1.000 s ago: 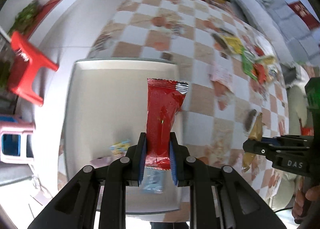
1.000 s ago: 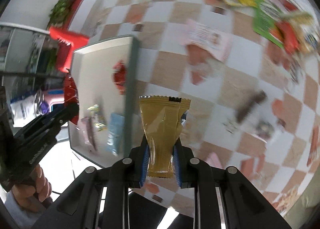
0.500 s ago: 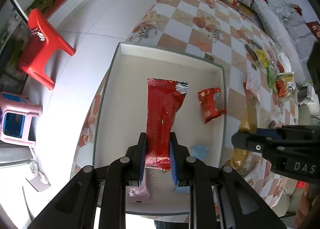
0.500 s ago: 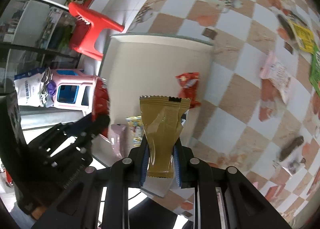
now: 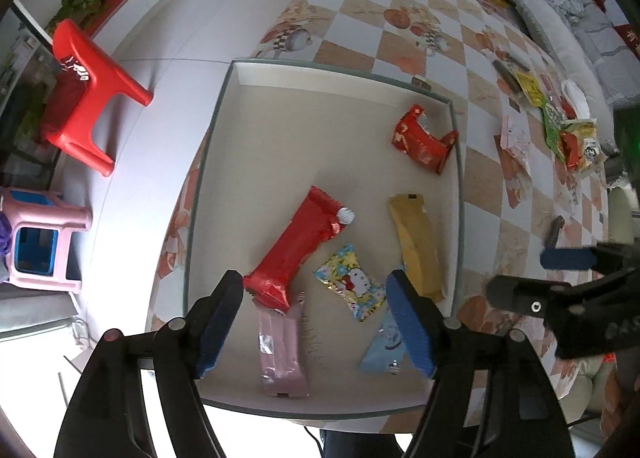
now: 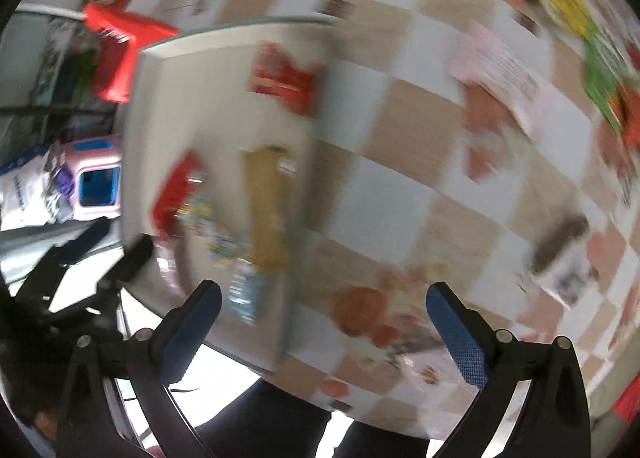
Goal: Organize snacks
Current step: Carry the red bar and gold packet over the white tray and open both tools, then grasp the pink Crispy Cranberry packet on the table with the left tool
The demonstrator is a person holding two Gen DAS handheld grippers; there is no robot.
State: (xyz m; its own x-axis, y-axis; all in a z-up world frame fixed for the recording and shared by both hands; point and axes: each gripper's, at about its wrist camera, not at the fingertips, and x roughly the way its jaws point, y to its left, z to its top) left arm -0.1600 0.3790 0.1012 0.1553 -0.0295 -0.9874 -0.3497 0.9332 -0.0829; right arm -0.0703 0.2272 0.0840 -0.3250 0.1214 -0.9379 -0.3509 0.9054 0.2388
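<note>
A shallow white tray [image 5: 280,78] lies on the checkered table. In it lie a long red packet [image 5: 296,246], a tan packet [image 5: 416,246], a crumpled red packet [image 5: 422,142], a Hello Kitty sweet [image 5: 352,282], a pink packet [image 5: 280,350] and a light blue packet [image 5: 384,342]. My left gripper [image 5: 316,322] is open and empty above the tray's near end. My right gripper [image 6: 324,326] is open and empty over the tray's right edge; it also shows in the left wrist view [image 5: 560,278]. The right wrist view is blurred; the tray [image 6: 160,58] and tan packet [image 6: 264,202] show there.
More snack packets lie on the table to the right: pink [image 5: 516,146], green [image 5: 554,126], yellow [image 5: 528,86], and a dark bar [image 5: 554,230]. A red stool [image 5: 88,94] and a pink stool [image 5: 40,238] stand on the floor to the left. A sofa [image 5: 568,26] runs along the far right.
Both grippers have opened. The long red packet has dropped from the left gripper and the tan packet from the right one; both now lie in the tray. The right wrist view swings fast.
</note>
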